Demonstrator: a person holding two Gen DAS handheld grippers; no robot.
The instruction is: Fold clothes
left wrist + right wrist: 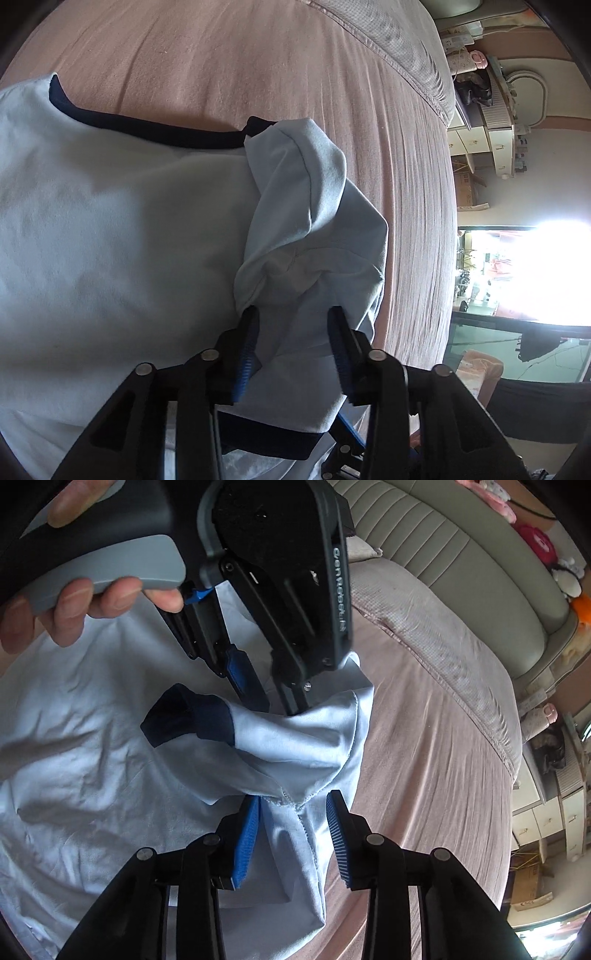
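Pink bed sheet [258, 55] lay under a light blue shirt [110, 221], and both my grippers had let go.

Behind the bed stood a grey padded headboard [461, 546] with some soft toys [535, 542] on top. The shirt lay flat on the sheet, with its dark blue neck band [147, 127] at the far edge. One sleeve [295, 738] was bunched up and folded over the body of the shirt, and its dark blue cuff [188, 716] pointed inward. My left gripper [293, 332] had its jaws apart, with loose sleeve cloth between them but not pinched. My right gripper [293, 812] was spread too, with a seam of the sleeve lying between its blue pads [245, 838]. My left hand [74, 602] held its grey handle [110, 568] just above the shirt.
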